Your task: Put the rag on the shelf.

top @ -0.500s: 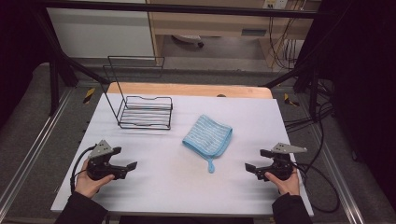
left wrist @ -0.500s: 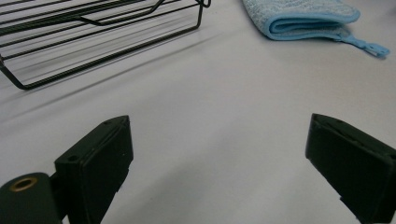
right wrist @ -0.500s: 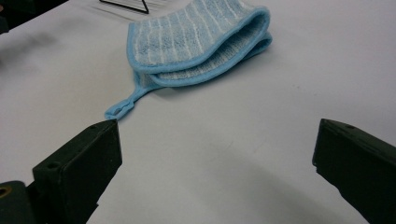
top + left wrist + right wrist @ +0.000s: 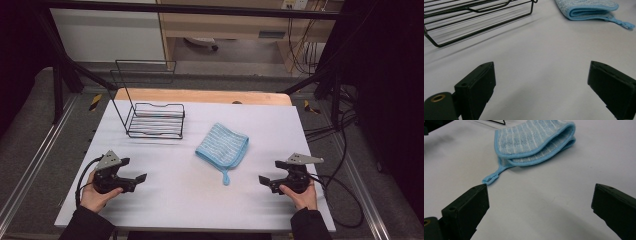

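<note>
A folded light-blue striped cloth (image 4: 223, 144) with a hanging loop (image 4: 226, 179) lies mid-table, right of centre. A black wire rack (image 4: 150, 114) stands at the back left. My left gripper (image 4: 136, 180) rests near the front left, held by a hand, open and holding nothing; its jaws point toward the rack (image 4: 471, 17) and the cloth (image 4: 589, 10). My right gripper (image 4: 263, 182) rests near the front right, open and holding nothing. In the right gripper view the cloth (image 4: 536, 142) lies just ahead, its loop (image 4: 491, 178) close to the left jaw.
The white table top (image 4: 190, 200) ends at a wooden strip (image 4: 200, 96) at the back. Cables (image 4: 345, 190) trail off the right edge. Metal rails (image 4: 30, 165) run along both sides.
</note>
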`<action>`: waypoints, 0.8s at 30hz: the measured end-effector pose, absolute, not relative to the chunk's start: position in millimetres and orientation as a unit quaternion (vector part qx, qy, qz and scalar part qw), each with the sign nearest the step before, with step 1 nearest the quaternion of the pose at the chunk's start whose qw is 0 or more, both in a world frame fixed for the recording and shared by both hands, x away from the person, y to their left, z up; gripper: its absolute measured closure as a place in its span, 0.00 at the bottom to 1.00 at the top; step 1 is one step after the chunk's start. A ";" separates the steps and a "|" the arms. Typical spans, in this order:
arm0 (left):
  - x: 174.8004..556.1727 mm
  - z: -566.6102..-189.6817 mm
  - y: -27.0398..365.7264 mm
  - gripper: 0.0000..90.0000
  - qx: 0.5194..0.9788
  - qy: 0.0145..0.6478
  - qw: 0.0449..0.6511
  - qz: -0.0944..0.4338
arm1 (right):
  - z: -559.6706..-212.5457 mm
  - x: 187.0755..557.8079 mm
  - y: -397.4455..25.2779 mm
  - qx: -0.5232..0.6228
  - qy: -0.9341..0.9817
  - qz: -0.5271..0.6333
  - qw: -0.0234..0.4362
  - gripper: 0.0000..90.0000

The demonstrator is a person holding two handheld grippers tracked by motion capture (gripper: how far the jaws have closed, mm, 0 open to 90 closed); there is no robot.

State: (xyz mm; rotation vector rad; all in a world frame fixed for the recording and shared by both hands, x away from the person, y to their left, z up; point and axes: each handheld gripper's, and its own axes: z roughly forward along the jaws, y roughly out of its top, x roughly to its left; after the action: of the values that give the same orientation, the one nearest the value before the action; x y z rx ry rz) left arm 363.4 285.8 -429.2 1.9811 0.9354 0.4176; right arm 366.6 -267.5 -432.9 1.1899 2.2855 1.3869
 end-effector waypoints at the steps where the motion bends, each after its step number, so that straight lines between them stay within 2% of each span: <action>1: 363.5 -429.2 285.4 0.09 0.798 0.377 0.440 0.168 | -433.1 366.7 -264.7 0.401 0.779 0.469 0.108 0.02; 13: 363.8 -429.7 285.4 0.09 0.796 0.380 0.439 0.169 | -433.1 367.2 -233.6 0.391 0.790 0.462 0.096 0.04; 23: 364.0 -430.0 286.3 0.10 0.796 0.383 0.437 0.170 | -432.3 369.0 -196.7 0.378 0.805 0.445 0.102 0.15; 24: 364.1 -430.0 286.5 0.10 0.796 0.384 0.437 0.170 | -432.7 371.0 -189.9 0.377 0.805 0.447 0.100 0.22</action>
State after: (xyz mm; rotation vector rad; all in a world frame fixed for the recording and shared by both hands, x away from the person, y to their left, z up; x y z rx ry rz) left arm 364.1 286.5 -430.0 1.9791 0.9553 0.4228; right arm 371.0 -189.9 -432.7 1.1135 2.3802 1.3209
